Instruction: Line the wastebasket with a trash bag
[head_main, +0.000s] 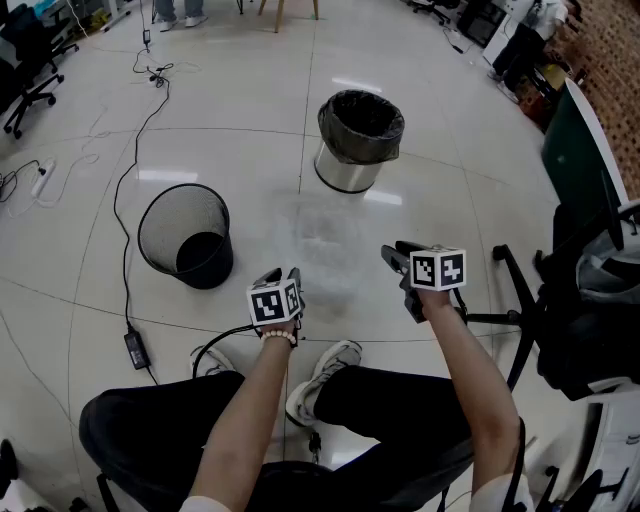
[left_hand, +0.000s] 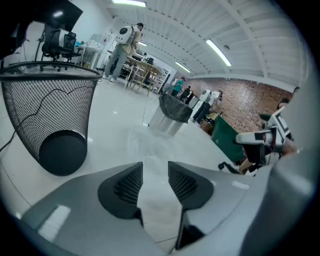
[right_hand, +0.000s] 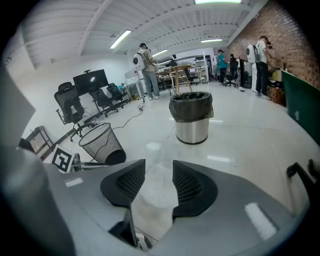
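Note:
A clear, crumpled trash bag (head_main: 322, 240) lies on the glossy floor between the two bins. The black mesh wastebasket (head_main: 185, 235) stands unlined to its left. My left gripper (head_main: 283, 275) hovers at the bag's near edge. Its jaws stand apart, and the bag (left_hand: 147, 145) shows on the floor through the gap, untouched. My right gripper (head_main: 398, 255) hangs to the bag's right, also open. Through its gap I see the bag (right_hand: 155, 155) and the floor. The mesh wastebasket (right_hand: 102, 142) is left of that view.
A steel bin (head_main: 355, 140) lined with a black bag stands beyond the clear bag. A black cable with a power brick (head_main: 136, 347) runs along the floor at left. An office chair (head_main: 580, 290) and a green board (head_main: 570, 150) crowd the right. People stand far off.

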